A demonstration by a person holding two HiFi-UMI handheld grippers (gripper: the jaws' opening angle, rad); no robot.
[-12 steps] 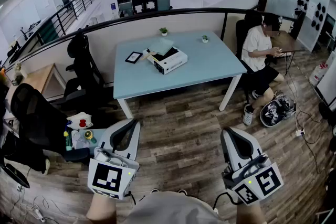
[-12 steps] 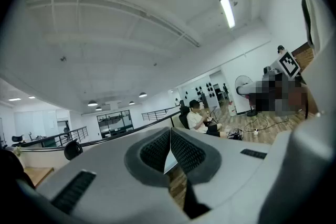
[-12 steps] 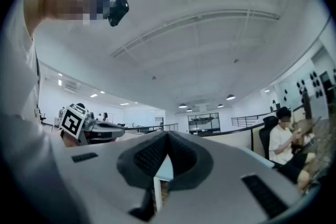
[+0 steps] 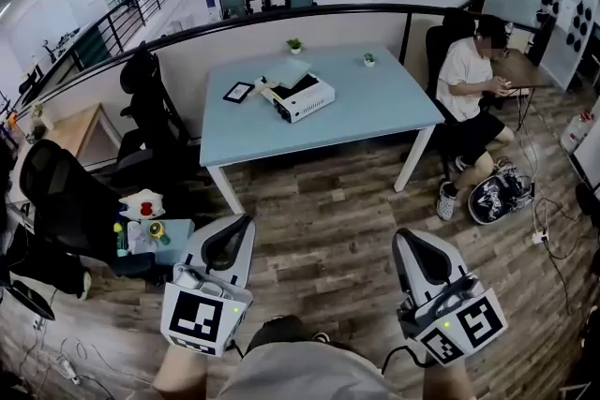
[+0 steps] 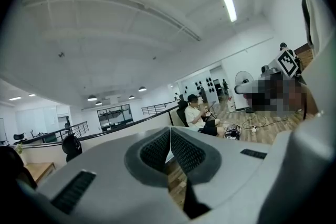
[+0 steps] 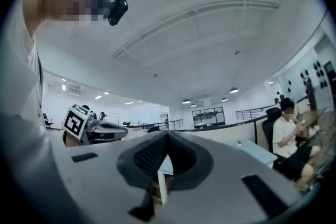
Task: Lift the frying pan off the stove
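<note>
Left gripper: jaws pressed together, empty, held low over the wood floor.
Right gripper: jaws together, nothing between them, level with the left one.
Frying pan: shows in no view.
Blue table: beyond both grippers, a white box on it.
Person: seated past the table's right end.

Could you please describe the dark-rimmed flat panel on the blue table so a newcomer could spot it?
Find the large light-blue table in the middle of the room. On its left half in the head view, just left of the white box-shaped device, lies the flat panel. It alone is thin, square and black-rimmed, with a pale centre.
</note>
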